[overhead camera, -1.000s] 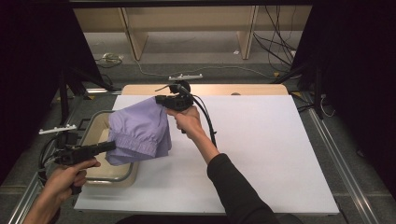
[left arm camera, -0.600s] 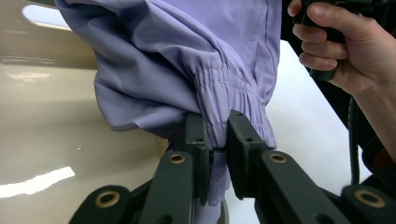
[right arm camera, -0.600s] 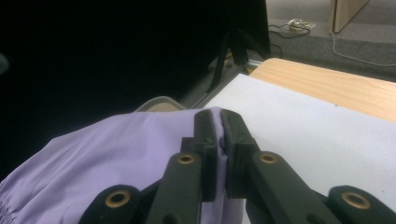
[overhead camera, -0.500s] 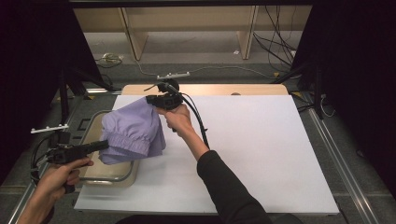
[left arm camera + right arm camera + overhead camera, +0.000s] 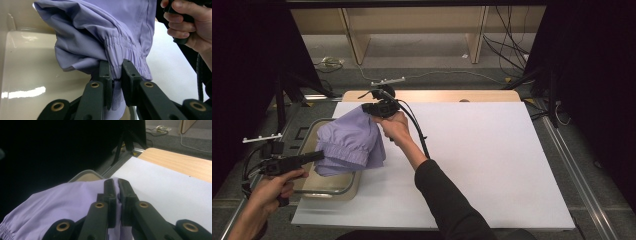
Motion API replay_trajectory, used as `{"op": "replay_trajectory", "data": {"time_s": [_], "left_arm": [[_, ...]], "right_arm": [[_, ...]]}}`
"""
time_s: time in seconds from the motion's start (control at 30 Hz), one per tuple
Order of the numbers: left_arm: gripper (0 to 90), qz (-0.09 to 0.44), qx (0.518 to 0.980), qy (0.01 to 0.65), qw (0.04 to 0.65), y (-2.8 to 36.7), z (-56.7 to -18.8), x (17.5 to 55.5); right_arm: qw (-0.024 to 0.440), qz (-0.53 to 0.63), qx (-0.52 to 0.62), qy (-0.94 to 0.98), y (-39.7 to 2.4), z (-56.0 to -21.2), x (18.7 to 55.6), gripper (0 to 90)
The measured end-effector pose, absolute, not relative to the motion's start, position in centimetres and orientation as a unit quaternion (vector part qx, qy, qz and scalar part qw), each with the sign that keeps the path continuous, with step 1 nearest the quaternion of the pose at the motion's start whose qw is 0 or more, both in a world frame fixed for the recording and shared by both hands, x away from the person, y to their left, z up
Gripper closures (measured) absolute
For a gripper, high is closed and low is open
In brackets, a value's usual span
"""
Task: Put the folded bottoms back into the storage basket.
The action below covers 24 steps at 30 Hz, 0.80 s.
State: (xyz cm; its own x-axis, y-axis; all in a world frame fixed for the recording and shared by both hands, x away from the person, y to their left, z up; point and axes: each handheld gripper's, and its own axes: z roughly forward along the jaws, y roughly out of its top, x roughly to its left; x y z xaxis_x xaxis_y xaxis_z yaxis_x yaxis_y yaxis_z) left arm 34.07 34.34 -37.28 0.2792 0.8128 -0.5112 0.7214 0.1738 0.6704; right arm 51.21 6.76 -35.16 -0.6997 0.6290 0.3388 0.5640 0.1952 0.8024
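A lilac garment (image 5: 350,141) with an elastic hem hangs in the air between my two grippers, above a beige tub (image 5: 328,189) at the table's left edge. My right gripper (image 5: 368,107) is shut on the garment's upper far part (image 5: 82,195); thin cloth is pinched between its jaws. My left gripper (image 5: 318,156) is shut on the gathered elastic hem (image 5: 120,45) at the low near side. In the left gripper view the hem runs down between the two jaws, and the other hand (image 5: 190,22) shows at upper right.
A white sheet (image 5: 482,150) covers the table, with a bare wooden strip (image 5: 482,95) along its far edge. The tub's inside (image 5: 27,70) is glossy and bare. Cables (image 5: 512,45) and wooden furniture legs lie on the floor beyond. Dark curtains flank both sides.
My right gripper has carried the garment's top a little to the left, further over the tub. The left gripper has stayed about where it was.
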Motion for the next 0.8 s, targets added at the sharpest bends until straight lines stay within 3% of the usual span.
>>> {"op": "replay_trajectory", "data": {"time_s": [0.8], "left_arm": [[79.7,0.061,0.627,0.619,0.469,36.3,-37.8,34.3]], "right_arm": [[0.03,0.489,0.384,0.782,9.7,-35.6,51.5,86.3]]}}
